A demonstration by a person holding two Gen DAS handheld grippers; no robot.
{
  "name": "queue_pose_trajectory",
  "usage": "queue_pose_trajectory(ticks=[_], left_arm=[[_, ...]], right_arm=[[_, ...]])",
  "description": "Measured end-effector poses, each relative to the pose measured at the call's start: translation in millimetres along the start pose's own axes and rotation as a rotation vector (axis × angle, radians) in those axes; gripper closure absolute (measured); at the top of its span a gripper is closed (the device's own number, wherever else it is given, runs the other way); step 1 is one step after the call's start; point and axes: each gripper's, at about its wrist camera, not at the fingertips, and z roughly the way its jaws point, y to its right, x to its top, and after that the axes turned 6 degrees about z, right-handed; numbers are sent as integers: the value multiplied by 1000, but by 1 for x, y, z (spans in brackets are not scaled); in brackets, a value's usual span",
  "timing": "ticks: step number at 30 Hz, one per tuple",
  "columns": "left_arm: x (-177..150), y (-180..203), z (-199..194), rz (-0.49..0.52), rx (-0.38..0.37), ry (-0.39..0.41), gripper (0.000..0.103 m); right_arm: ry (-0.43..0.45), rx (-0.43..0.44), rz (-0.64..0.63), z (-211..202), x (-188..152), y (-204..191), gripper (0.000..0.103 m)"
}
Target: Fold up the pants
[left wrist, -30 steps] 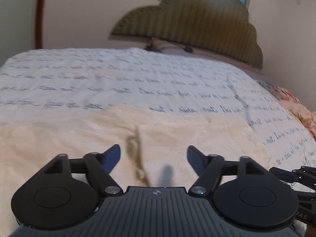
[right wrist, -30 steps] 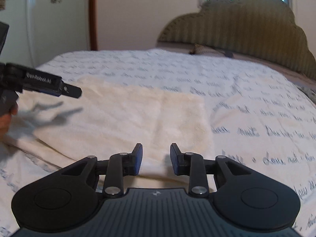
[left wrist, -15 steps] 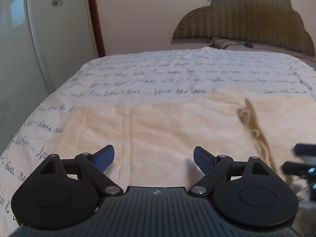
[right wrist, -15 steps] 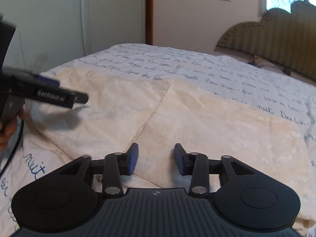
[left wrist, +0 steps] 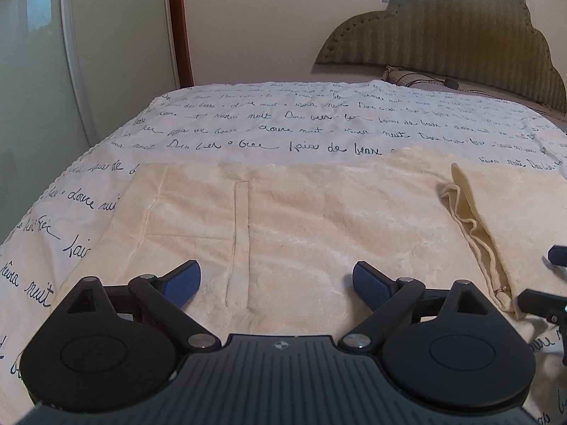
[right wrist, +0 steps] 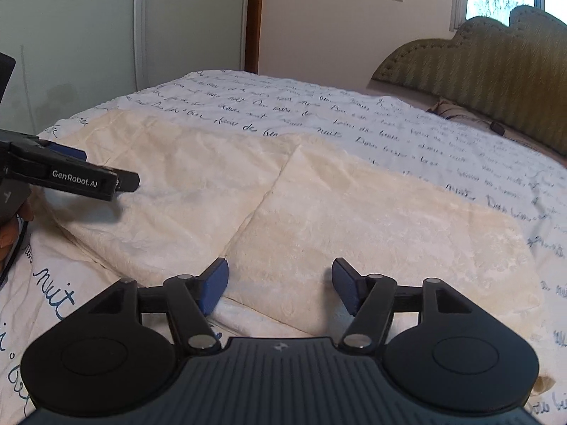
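A: What's changed in the last second?

B: Both views have swung away from the headboard (left wrist: 443, 42) toward the glass door side, and the pants (left wrist: 301, 219) now fill the near ground. They lie flat on the bedspread (left wrist: 248, 120), well short of the headboard, cream fabric with one part already doubled over. The left gripper (left wrist: 276, 279) was wide and its fingers (left wrist: 184, 276) are opening further, nothing between them. The right gripper (right wrist: 280, 283) was nearly closed; its jaws are opening too, also empty, just over the near hem.

A: Meaning?

B: I'd judge one fold is down and released, and both tools are lining up on the near edge for the next.

A: Anything only one view shows?

B: The left wrist view shows a long seam strip and a bunched edge, right of it. The right wrist view shows the folded layer's diagonal edge, and the left gripper from outside.
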Motion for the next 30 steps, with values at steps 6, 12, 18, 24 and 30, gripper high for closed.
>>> queue_pose_trajectory(ticks=[6, 12, 18, 24, 30], left_arm=[[-2, -22, -13, -17, 111, 11, 8], [0, -64, -33, -14, 345, -36, 4], [-8, -128, -51, -200, 360, -103, 4], [-16, -164, -55, -402, 149, -151, 5], [-26, -168, -40, -533, -87, -183, 5]], right_arm=[[79, 45, -164, -17, 13, -48, 38], [89, 217, -270, -7, 15, -107, 33], [59, 174, -481, 15, 2, -151, 33], [113, 107, -626, 31, -3, -183, 33], [243, 37, -832, 46, -9, -223, 34]])
